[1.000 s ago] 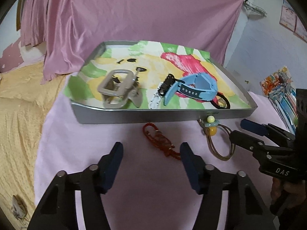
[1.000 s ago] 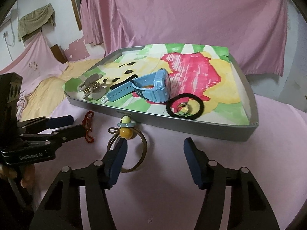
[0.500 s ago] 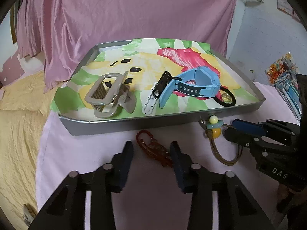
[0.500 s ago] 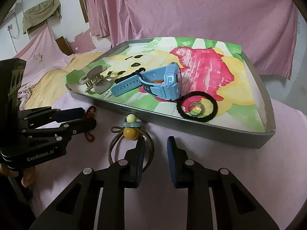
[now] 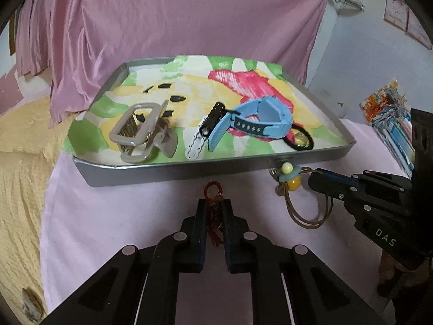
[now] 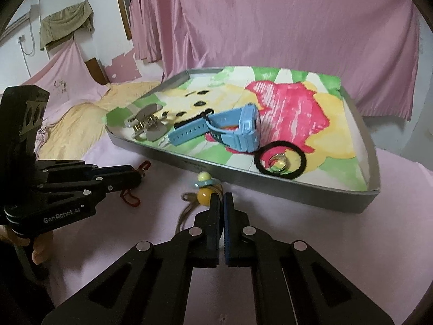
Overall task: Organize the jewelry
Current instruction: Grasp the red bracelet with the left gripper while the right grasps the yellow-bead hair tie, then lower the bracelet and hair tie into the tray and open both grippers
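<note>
A grey tray (image 5: 173, 172) with a colourful paper lining holds a beige hair claw (image 5: 140, 132), a blue watch (image 5: 259, 120), a black hair tie (image 5: 299, 138) around a ring, and a small white clip. In front of it on the pink cloth, my left gripper (image 5: 214, 205) is shut on a red braided bracelet (image 5: 213, 216). My right gripper (image 6: 222, 199) is shut on a brown cord bracelet with yellow beads (image 6: 203, 195); this bracelet also shows in the left wrist view (image 5: 293, 184). The tray also shows in the right wrist view (image 6: 311, 189).
A yellow blanket (image 5: 19, 162) lies left of the pink cloth. Pink curtains (image 5: 176, 13) hang behind the tray. A colourful package (image 5: 389, 113) lies at the right.
Both grippers have moved forward and closed, the left on the red bracelet and the right on the beaded cord bracelet.
</note>
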Demonstrator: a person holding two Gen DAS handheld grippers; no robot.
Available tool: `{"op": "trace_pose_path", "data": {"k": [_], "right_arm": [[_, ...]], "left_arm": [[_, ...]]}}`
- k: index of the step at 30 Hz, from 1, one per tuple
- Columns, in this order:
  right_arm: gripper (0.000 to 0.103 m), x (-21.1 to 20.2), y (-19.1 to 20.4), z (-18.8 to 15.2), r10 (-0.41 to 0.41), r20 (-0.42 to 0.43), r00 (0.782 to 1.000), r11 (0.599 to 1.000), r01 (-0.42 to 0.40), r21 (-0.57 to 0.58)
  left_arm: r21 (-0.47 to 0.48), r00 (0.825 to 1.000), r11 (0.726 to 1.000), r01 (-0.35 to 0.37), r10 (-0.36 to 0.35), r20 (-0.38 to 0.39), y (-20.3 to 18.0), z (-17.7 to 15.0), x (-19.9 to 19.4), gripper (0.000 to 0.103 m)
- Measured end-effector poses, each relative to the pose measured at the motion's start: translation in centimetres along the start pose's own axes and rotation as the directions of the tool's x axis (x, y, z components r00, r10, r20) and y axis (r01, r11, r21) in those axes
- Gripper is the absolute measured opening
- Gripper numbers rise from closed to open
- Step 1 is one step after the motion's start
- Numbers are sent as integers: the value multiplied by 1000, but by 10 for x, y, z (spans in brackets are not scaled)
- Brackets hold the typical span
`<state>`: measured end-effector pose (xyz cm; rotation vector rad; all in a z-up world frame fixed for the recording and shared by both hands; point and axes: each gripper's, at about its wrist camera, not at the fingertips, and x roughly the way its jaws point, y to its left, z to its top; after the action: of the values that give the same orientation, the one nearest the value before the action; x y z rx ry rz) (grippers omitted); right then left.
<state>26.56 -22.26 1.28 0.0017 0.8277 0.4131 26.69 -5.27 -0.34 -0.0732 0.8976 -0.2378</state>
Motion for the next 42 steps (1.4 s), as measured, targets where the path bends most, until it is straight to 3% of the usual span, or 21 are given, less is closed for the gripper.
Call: {"op": "trace_pose_path", "data": {"k": [8,13,20,29,42], "right_arm": [[3,-32,2,12,-16,95,995,1000,17,-14],[3,-50,-4,25,-37,179,983,999,37,5],[3,-50,-25,46,-110,238,965,993,98,61],[3,-15,-38,56,-139,194,971,988,124,89],[3,17,-45,49,-112,103,988,990,102,99]], "left_arm": [[0,996,1000,24,-24,92,-5,16,-25,10],[-19,980,998,54,-49,195,-4,43,-41,10],[-24,963,999,40,-32,267,-10,66,-32,10],[-73,977,997,0,16,211,-9,79,9,10],[-39,990,998,-54,59,127,-11,77,36,10]]}}
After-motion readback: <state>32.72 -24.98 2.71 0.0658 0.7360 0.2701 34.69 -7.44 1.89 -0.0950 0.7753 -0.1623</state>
